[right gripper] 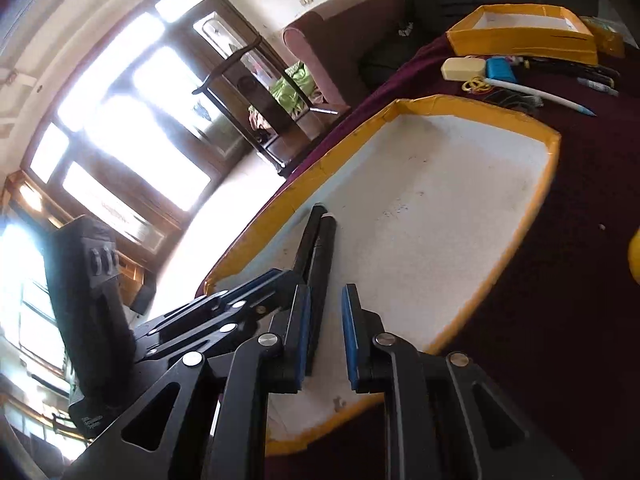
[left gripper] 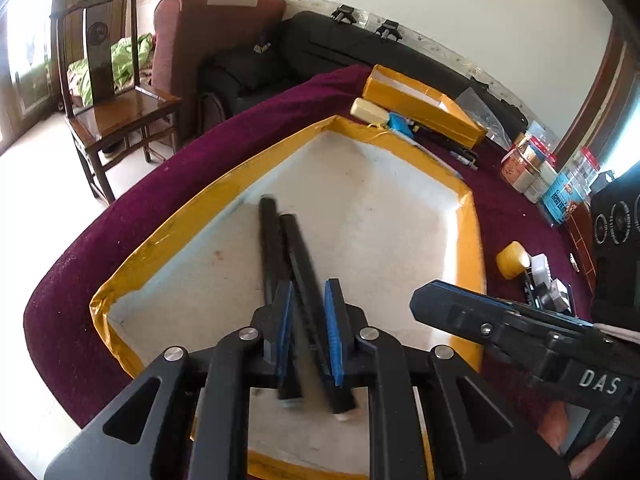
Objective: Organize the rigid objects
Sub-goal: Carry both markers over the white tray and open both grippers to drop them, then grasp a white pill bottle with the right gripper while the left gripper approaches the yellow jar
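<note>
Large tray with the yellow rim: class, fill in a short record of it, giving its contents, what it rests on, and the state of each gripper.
tray: large tray, white inside, yellow taped rim
rests on: maroon cloth
contents: two black bars, lying side by side
left gripper: left gripper shut, over the bars' near ends; whether it grips one cannot be told
right gripper: right gripper shut, nothing between its pads
beyond the tray: smaller yellow tray, farther back on the cloth
</note>
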A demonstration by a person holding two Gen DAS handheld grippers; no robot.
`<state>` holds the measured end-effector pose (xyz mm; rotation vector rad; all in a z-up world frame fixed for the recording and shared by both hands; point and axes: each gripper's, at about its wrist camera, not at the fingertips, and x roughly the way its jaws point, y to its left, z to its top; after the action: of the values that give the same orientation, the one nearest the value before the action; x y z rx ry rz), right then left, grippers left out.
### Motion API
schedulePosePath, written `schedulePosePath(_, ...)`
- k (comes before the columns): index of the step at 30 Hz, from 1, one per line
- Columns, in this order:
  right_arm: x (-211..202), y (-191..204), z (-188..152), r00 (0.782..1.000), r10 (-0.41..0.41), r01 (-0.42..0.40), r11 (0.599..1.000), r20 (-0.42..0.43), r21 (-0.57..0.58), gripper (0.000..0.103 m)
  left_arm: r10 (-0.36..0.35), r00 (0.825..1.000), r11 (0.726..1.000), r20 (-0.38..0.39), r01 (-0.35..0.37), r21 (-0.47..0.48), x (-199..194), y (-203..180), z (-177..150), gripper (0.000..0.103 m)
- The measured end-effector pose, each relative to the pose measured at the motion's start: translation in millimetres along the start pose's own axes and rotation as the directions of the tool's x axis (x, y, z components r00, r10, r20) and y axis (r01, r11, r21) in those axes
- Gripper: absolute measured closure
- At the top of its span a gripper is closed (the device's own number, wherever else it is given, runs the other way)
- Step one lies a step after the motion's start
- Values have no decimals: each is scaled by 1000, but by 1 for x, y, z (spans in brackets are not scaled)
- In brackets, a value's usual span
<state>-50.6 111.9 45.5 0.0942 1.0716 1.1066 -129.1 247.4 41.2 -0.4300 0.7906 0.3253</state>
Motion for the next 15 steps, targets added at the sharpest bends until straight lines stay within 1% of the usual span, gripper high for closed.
schedulePosePath(3,-22,-10,-1,999,-4,4,1000,40,12,88,-4,999,999,39,3,46,-15,-21,3,89)
schedulePosePath(5,-44,-19,-2,997,-16,14,1000,79,24,88,-21,998,996,64,15,86,-24,-40,4,83)
schedulePosePath(6,-54,-23,-2,995,-26,23,999,94,32,88,-40,997,993,68,32,109,-27,-52,5,71)
schedulePosePath(7,-65,-27,-2,993,-40,35,998,109,42,89,-59,996,990,70,49,134,-28,-63,6,57)
schedulePosePath(9,-96,-40,-7,984,-72,61,996,162,67,88,-93,993,976,72,76,206,-28,-91,5,47)
schedulePosePath(10,-110,-45,-10,979,-91,78,994,183,77,87,-103,992,970,68,85,230,-28,-101,4,47)
schedulePosePath(11,-126,-54,-14,970,-129,111,989,207,96,86,-116,992,962,58,98,255,-25,-113,4,47)
schedulePosePath(12,-146,-64,-21,957,-174,149,981,234,121,82,-136,990,953,44,118,278,-22,-126,3,47)
schedulePosePath(13,-163,-74,-26,944,-209,175,973,256,147,81,-154,988,946,27,139,292,-18,-138,2,47)
schedulePosePath(14,-182,-86,-33,923,-261,216,960,282,180,80,-171,985,939,8,160,304,-13,-149,2,47)
schedulePosePath(15,-205,-99,-43,883,-352,293,930,311,221,77,-189,982,930,-17,184,319,-7,-161,1,47)
